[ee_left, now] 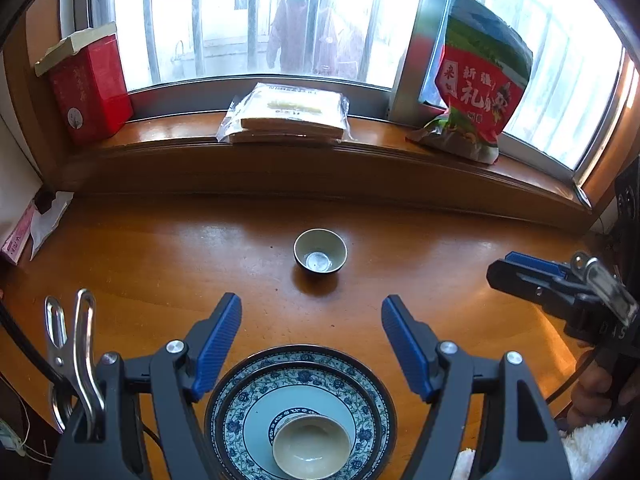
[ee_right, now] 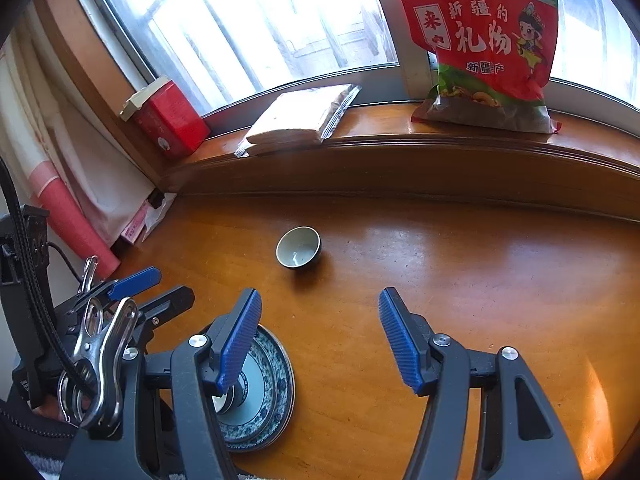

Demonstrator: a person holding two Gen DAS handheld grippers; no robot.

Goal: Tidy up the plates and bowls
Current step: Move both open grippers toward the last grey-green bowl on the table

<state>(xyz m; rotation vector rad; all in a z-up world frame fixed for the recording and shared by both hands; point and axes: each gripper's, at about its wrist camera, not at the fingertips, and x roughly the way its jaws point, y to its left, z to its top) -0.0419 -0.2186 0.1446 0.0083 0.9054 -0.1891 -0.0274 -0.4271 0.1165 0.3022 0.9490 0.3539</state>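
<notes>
The left tool (ee_left: 311,336) is spread wide and empty above the stacked plates (ee_left: 300,408), which hold one small bowl (ee_left: 312,446). The loose bowl (ee_left: 320,251) sits farther out on the tabletop (ee_left: 160,264). The right tool (ee_right: 320,334), also apart, should probably straddle its rim squarely and close gently.

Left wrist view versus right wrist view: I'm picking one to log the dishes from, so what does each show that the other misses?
Only the left wrist view shows the small bowl sitting fully visible in the stacked plates, plus a figure behind the window. Only the right wrist view shows the pink roll against the wall; its own finger hides that bowl. Both show the lone bowl on the table, the red box and snack bag.
</notes>
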